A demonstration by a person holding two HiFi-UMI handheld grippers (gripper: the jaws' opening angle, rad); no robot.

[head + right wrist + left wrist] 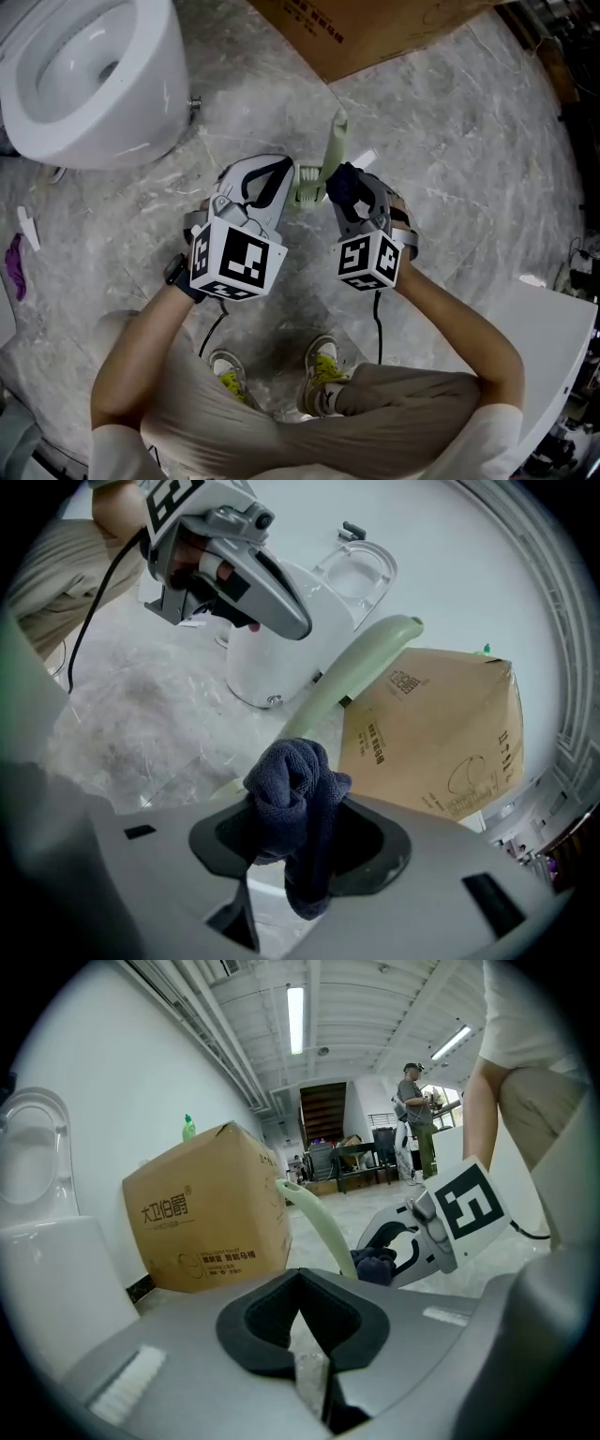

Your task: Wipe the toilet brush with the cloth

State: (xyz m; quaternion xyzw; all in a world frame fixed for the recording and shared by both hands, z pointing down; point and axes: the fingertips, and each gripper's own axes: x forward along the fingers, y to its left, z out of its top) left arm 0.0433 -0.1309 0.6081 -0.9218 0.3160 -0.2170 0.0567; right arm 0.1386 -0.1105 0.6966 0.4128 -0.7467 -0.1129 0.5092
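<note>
A: What was seen around the brush [330, 155]?

B: A toilet [84, 75] was seen at the far left and a box [375, 28] ahead. Both stood on the floor [469, 141], well apart from the brush. A green bottle [188, 1127] was perched on the box. A purple scrap [14, 264] and a white scrap [28, 228] lay at the left edge, and a white panel [553, 347] at the right.

A: Where was the brush held?

B: It was held up off the floor between the two grippers, with its handle tilted away toward the box. The left gripper [287, 184] was closed narrow on the bristle end, and something pale was pinched in the slit between its pads.

A: And the cloth?

B: The cloth [295, 789], dark blue, was clamped in a bunch by the right gripper [349, 197]. It was set against the lower handle, as far as could be told, just beside the left gripper's tip.

A: Was anything blocked?

B: The gap of the right jaws was filled by the cloth, and the foot of the handle was hidden behind it. In the left gripper view, the brush's lower end was covered by that gripper's own body.

A: The floor and the room?

B: The floor was of grey veined stone. White walls [112, 1082], a ribbed ceiling with strip lights [295, 1016], a dark opening [323, 1115] and a standing person [412, 1115] were seen far back.
</note>
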